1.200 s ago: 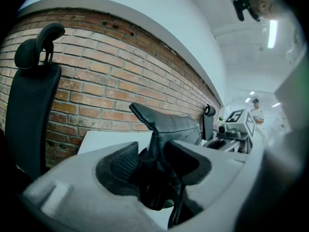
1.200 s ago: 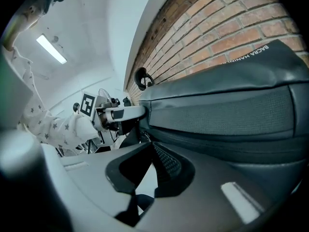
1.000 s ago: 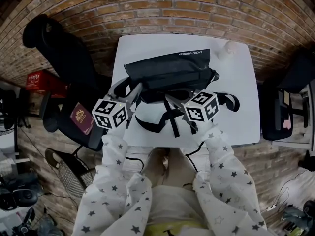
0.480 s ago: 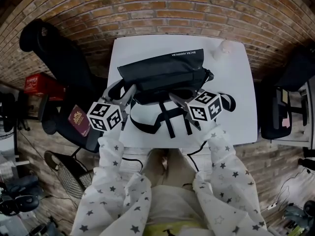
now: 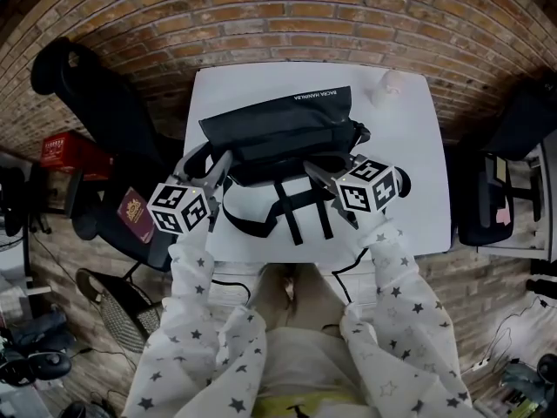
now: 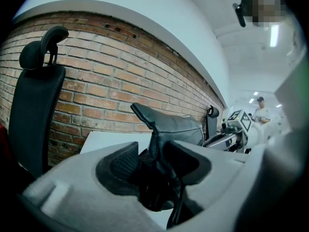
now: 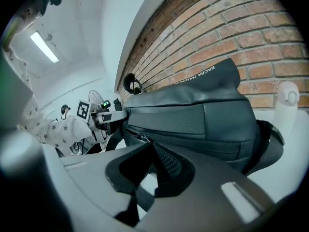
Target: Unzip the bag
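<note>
A black bag [image 5: 278,129] lies on the white table [image 5: 409,146], its straps [image 5: 287,207] spilling toward the front edge. My left gripper [image 5: 209,159] is at the bag's left end. In the left gripper view the bag's bunched corner [image 6: 157,144] fills the gap between the pads, so this gripper [image 6: 152,161] is shut on the bag. My right gripper [image 5: 312,168] is shut at the bag's front face. Its tips [image 7: 147,151] meet on the zipper line of the bag [image 7: 193,115]. The pull itself is hidden between the pads.
A small white object [image 5: 385,84] stands at the table's back right corner. A black office chair [image 5: 96,94] is at the left, with a red booklet [image 5: 132,207] on its seat. A brick wall runs behind the table, and dark furniture [image 5: 492,207] stands at the right.
My right gripper has moved to the right along the bag's front, staying shut. The left gripper has kept its hold at the bag's left end.
</note>
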A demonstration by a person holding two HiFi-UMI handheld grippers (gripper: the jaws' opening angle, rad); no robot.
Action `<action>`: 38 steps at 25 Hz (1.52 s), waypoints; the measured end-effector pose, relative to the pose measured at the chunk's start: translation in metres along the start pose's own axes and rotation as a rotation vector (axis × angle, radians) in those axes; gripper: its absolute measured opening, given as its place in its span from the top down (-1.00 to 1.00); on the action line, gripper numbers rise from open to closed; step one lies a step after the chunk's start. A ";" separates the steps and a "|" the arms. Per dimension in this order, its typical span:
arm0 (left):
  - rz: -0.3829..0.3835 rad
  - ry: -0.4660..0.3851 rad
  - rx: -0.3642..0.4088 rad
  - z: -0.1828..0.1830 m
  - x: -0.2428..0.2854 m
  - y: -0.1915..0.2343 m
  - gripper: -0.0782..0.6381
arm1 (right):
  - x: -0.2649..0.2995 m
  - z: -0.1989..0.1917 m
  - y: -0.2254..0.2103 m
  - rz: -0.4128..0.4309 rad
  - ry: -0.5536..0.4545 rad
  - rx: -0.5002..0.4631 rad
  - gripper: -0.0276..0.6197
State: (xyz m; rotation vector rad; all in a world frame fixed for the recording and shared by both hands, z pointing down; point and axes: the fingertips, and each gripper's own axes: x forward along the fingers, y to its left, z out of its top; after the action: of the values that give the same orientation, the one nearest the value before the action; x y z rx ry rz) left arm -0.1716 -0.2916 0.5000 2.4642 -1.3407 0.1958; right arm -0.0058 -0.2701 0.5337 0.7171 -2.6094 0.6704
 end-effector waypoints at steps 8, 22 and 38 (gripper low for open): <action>0.024 -0.002 -0.003 0.000 0.000 0.000 0.23 | -0.010 0.000 -0.010 -0.012 -0.011 0.006 0.86; 0.064 -0.020 -0.008 0.000 -0.001 0.002 0.23 | -0.031 -0.001 -0.028 -0.042 -0.022 0.005 0.86; 0.095 -0.037 -0.011 0.000 -0.002 0.002 0.23 | -0.044 0.001 -0.037 -0.062 -0.015 -0.018 0.86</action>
State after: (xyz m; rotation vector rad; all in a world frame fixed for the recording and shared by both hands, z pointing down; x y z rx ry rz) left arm -0.1744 -0.2911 0.5001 2.4080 -1.4722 0.1654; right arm 0.0498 -0.2821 0.5265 0.7964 -2.5918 0.6253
